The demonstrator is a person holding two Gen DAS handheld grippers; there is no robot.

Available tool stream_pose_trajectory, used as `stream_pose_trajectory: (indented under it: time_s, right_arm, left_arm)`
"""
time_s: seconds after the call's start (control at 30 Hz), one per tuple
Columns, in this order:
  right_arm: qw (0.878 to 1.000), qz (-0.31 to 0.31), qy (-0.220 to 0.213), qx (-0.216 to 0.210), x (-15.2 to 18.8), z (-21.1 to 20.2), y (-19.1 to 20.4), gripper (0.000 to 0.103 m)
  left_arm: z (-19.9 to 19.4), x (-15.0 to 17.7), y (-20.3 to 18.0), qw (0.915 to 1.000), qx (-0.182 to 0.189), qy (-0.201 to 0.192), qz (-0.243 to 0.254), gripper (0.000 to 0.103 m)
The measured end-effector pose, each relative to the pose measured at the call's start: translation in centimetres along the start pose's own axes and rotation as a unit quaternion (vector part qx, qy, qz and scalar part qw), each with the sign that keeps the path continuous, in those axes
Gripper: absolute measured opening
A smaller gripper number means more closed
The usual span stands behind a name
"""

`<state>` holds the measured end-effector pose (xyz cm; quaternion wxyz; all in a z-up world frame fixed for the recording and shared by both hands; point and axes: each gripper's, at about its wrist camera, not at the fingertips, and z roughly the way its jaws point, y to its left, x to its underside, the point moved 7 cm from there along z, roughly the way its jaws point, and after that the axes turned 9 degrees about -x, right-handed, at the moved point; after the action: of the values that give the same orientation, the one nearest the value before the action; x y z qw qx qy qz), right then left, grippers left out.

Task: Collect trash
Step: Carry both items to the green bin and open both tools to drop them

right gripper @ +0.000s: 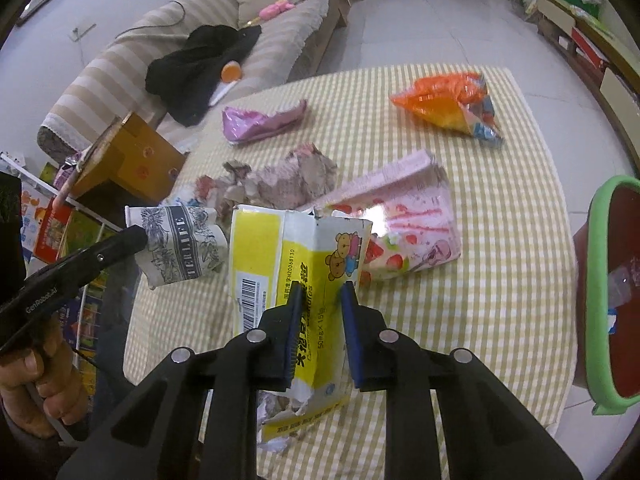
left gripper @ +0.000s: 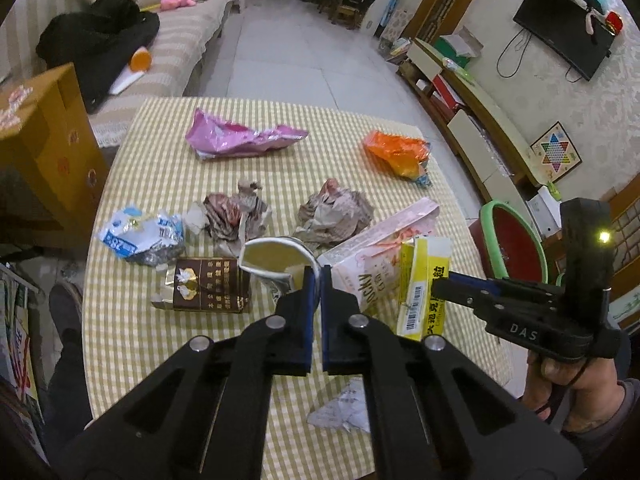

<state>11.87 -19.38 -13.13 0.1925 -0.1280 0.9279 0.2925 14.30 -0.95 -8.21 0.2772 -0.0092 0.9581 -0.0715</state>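
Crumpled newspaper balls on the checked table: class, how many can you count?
2. One crumpled newspaper ball lies left of centre beside the blue-and-white wrapper; the other crumpled newspaper ball lies right of it, by the pink snack box. Others may be hidden behind the grippers.

1. A table [left gripper: 132, 344] under a yellow-and-white checked cloth carries the trash.
2. At twelve o'clock on it lies a crumpled pink foil wrapper [left gripper: 244, 136].
3. At two o'clock sits an orange snack bag [left gripper: 398, 156].
4. Near the centre are two wads of crumpled paper [left gripper: 232, 216], side by side.
5. At nine o'clock rests a blue-and-white wrapper [left gripper: 140, 234].
6. Just below it, about eight o'clock, lies a brown cigarette pack [left gripper: 206, 288].
7. At three o'clock a pink snack box [right gripper: 404, 216] lies flattened.
8. At six o'clock, near the edge, is a scrap of white paper [left gripper: 342, 408].
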Motion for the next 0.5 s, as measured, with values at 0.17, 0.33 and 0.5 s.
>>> stream_pose_trajectory:
  time_s: [0.17, 0.33, 0.5]
  right_arm:
    - [1.0, -0.005, -0.02, -0.004, -0.5, -1.8, 0.6, 0.019]
    - [0.999, -0.019, -0.045, 0.004, -1.4, -4.1, 0.9, 0.019]
    - [0.997, -0.022, -0.076, 0.011, -2.0, -6.9, 0.3, 0.019]
  left_arm:
    - [-1.2, -0.9, -1.1, 0.9998, -0.005, -0.014, 0.016, 0.002]
    - [-2.3, -1.6, -2.6, 0.9993, 0.001, -0.024, 0.03, 0.002]
    - [-2.8, -2.5, -4.8, 0.9984, 0.007, -0.031, 0.047, 0.002]
